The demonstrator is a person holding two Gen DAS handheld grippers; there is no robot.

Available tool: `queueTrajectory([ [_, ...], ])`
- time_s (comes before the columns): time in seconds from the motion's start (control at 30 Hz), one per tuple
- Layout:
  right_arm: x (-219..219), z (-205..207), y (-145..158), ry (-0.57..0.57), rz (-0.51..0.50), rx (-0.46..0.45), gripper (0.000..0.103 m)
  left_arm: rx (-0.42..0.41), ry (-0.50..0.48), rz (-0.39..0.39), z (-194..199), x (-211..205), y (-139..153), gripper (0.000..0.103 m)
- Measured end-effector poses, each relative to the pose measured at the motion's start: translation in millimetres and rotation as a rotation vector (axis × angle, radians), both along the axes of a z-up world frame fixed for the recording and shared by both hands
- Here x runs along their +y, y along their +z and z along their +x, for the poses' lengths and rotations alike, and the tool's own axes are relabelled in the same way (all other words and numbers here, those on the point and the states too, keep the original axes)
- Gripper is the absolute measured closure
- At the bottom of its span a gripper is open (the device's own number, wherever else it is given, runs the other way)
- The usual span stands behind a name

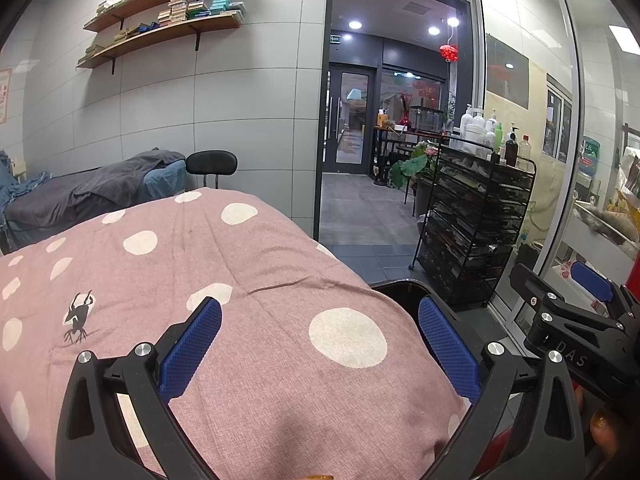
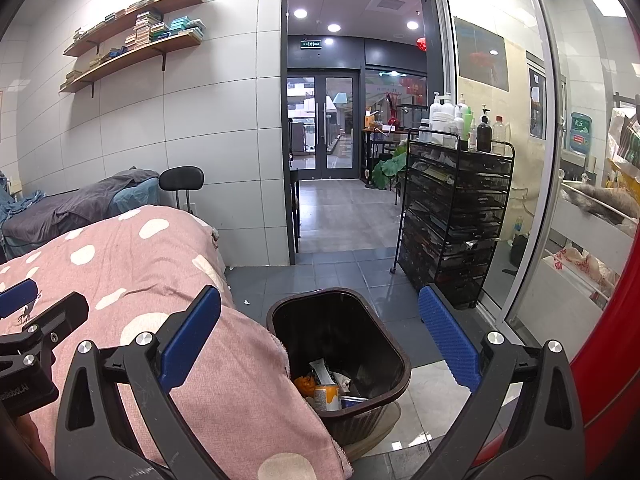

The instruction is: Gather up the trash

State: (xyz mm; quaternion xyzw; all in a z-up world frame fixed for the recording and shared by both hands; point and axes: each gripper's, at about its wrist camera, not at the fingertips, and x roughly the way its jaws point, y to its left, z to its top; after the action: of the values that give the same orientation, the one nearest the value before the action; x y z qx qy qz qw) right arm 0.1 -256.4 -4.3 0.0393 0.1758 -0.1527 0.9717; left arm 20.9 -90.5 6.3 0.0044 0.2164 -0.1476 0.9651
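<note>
I see both claws released and empty: left claw (image 1: 320, 344) above the pink bed (image 1: 240, 280), right claw (image 2: 320, 344) above the trash bin (image 2: 384, 344), which holds litter.

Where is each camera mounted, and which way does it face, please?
Left wrist: on the left gripper, over the dotted blanket, facing the doorway; its open blue fingers and the right gripper show.
Right wrist: on the right gripper, above the bin with trash, facing the same doorway; open fingers and the left gripper show.
Shared: blanket, shelves, cart, doorway.
</note>
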Motion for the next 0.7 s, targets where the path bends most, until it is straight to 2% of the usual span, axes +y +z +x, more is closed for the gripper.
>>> queueTrajectory([
  [0.7,0.9,1.2,-1.1,0.001,-0.001,0.001,0.005,0.001,0.0,-0.001,0.2,0.1,0.6,0.006],
])
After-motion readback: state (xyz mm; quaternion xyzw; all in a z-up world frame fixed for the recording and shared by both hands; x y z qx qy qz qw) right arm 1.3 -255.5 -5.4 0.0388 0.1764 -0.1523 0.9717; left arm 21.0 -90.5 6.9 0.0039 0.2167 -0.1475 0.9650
